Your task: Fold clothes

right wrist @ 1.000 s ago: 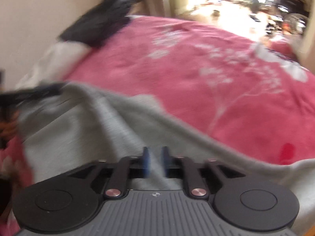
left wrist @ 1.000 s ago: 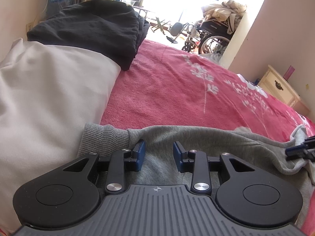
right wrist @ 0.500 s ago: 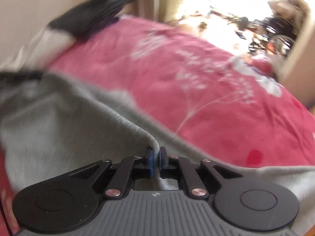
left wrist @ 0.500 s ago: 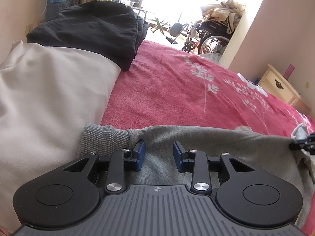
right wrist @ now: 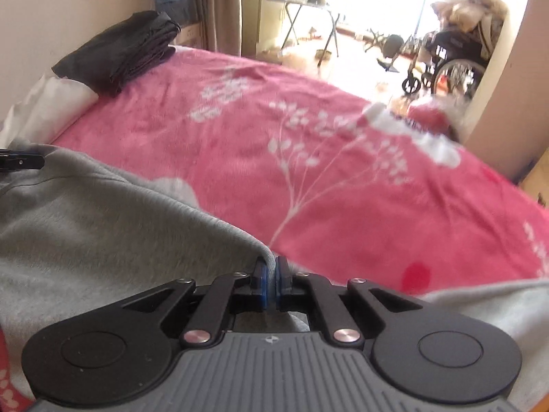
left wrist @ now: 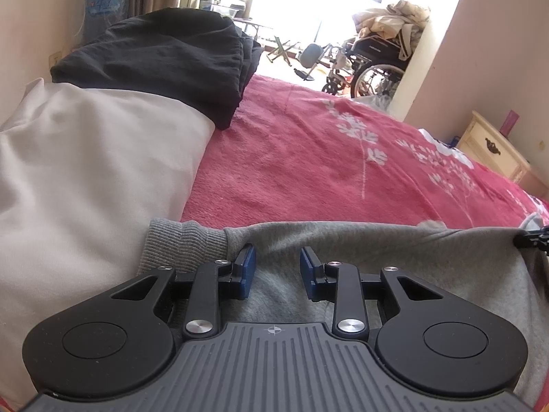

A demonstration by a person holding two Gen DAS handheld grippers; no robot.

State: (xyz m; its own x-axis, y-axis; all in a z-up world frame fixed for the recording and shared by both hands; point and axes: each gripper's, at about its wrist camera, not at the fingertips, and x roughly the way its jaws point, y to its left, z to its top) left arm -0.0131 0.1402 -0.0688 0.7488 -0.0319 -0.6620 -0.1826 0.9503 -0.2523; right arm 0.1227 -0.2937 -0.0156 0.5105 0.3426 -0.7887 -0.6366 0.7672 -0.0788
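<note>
Since the earlier frames the right gripper [right wrist: 271,283] had drawn its blue pads together from a visible gap and now pinched a raised fold along the far edge of the soft grey fleece sweatshirt [right wrist: 103,226], which lay spread across the near part of the bed. The left gripper [left wrist: 277,269] had kept its place, its blue pads partly apart over the grey cloth beside the ribbed cuff [left wrist: 182,243]; whether they gripped any of it could not be told. Beyond the sweatshirt stretched the pink blanket with white floral print [left wrist: 308,158]. To the left lay a large white pillow [left wrist: 85,171], with a folded black garment [left wrist: 164,58] stacked on its far end. Far off stood a wheelchair [left wrist: 377,68] heaped with pale cloth, and a cream bedside cabinet [left wrist: 494,151] at the right.
</note>
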